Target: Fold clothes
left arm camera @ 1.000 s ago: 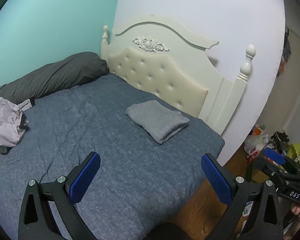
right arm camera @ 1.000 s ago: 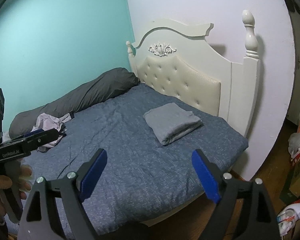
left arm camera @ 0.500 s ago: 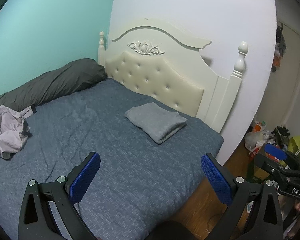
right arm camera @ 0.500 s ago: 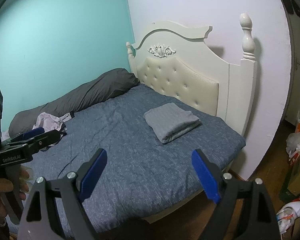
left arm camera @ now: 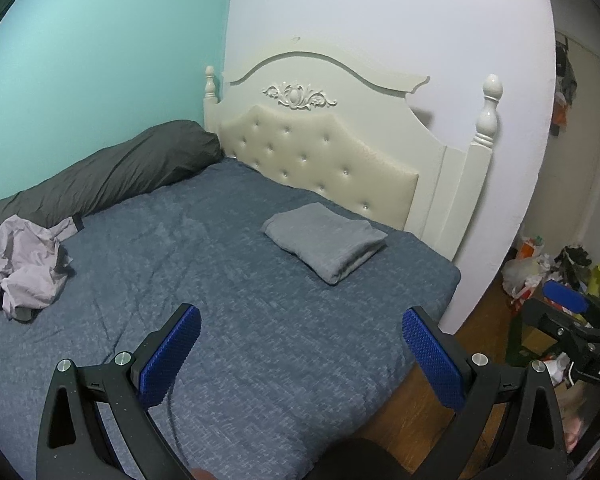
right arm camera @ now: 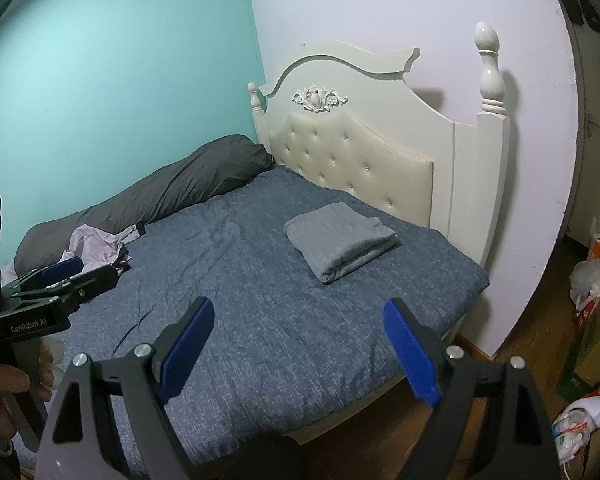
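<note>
Laundry awaiting folding, a crumpled pale garment [left arm camera: 24, 264], lay at the bed's [left arm camera: 260, 340] far left beside the dark bolster [left arm camera: 112, 172], well apart from the folded grey garment [left arm camera: 326, 240], so both released, empty hand-held grippers, left [left arm camera: 300, 354] and right [right arm camera: 300, 354], probably needed to reach left and pinch separate edges.

Home bedroom. Bed [left arm camera: 260, 360] with blue-grey cover fills the centre; cream tufted headboard [left arm camera: 320, 160] at 12 o'clock against a white wall. Teal wall [left arm camera: 100, 60] at 10 o'clock, dark pillow [left arm camera: 120, 172] along it. Wood floor [right arm camera: 520, 360], bags and clutter [right arm camera: 596, 280] at 3 o'clock.
</note>
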The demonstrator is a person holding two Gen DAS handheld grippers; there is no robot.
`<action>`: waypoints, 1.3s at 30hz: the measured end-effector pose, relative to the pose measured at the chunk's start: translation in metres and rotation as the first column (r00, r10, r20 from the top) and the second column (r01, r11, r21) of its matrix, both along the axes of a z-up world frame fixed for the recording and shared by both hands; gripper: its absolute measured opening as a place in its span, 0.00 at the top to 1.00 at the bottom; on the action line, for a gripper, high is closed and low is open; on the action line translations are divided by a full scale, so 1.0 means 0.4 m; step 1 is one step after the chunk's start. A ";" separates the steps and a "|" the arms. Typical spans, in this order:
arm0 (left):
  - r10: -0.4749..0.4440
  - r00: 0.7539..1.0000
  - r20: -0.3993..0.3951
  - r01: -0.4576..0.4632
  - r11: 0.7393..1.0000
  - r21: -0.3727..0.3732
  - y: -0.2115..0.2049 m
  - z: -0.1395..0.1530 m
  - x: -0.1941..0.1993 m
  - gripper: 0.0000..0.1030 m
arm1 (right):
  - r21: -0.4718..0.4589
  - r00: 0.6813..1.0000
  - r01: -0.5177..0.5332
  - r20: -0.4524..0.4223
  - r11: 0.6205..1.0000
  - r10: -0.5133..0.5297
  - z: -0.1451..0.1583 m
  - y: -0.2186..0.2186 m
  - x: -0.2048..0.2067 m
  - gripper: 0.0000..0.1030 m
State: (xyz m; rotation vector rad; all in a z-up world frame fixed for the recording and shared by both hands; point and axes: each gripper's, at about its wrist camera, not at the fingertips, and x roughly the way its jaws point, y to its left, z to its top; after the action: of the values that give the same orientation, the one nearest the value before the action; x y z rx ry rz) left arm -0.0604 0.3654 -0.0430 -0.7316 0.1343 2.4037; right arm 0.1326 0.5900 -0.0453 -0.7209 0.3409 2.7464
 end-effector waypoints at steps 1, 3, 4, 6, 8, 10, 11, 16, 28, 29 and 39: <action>-0.001 1.000 0.002 0.001 1.000 0.002 -0.002 -0.001 0.000 0.00 | 0.000 1.000 0.001 0.002 1.000 -0.001 -0.001 0.000 -0.001 0.15; 0.002 1.000 0.004 -0.002 1.000 0.006 -0.004 -0.004 -0.001 0.00 | 0.001 1.000 0.003 0.002 1.000 -0.003 -0.003 0.000 -0.002 0.15; 0.003 1.000 0.004 -0.003 1.000 0.006 -0.006 -0.005 -0.002 0.00 | 0.002 1.000 0.003 0.002 1.000 -0.003 -0.003 -0.001 -0.002 0.15; 0.006 1.000 0.004 -0.006 1.000 0.005 -0.008 -0.007 -0.004 0.00 | 0.004 1.000 0.002 0.004 1.000 -0.002 -0.005 -0.001 -0.005 0.15; 0.010 1.000 0.002 -0.010 1.000 0.003 -0.009 -0.009 -0.005 0.00 | 0.002 1.000 0.002 0.006 1.000 -0.002 -0.008 0.000 -0.008 0.15; 0.012 1.000 0.002 -0.012 1.000 0.003 -0.012 -0.010 -0.007 0.00 | 0.001 1.000 0.002 0.007 1.000 -0.002 -0.010 0.000 -0.010 0.15; 0.014 1.000 0.001 -0.014 1.000 0.001 -0.012 -0.011 -0.008 0.00 | -0.001 1.000 0.002 0.008 1.000 -0.002 -0.011 0.001 -0.011 0.15; 0.023 1.000 0.000 -0.023 1.000 -0.003 -0.017 -0.012 -0.013 0.00 | -0.003 1.000 -0.003 0.013 1.000 0.003 -0.015 0.003 -0.021 0.15; 0.040 0.999 0.002 -0.040 0.999 -0.010 -0.028 -0.020 -0.025 0.00 | -0.006 1.000 -0.003 0.015 1.000 0.003 -0.019 0.001 -0.026 0.15; 0.041 0.999 0.001 -0.041 0.999 -0.011 -0.029 -0.020 -0.026 0.00 | -0.007 1.000 -0.003 0.015 1.000 0.003 -0.019 0.001 -0.027 0.15; 0.057 0.998 -0.006 -0.057 0.998 -0.020 -0.035 -0.017 -0.033 0.00 | -0.010 1.000 -0.007 0.019 1.000 0.007 -0.022 -0.004 -0.036 0.15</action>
State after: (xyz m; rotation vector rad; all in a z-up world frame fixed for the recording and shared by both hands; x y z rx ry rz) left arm -0.0736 0.3515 -0.0498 -0.7471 0.1419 2.4620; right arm 0.1183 0.5886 -0.0541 -0.7520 0.3483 2.7447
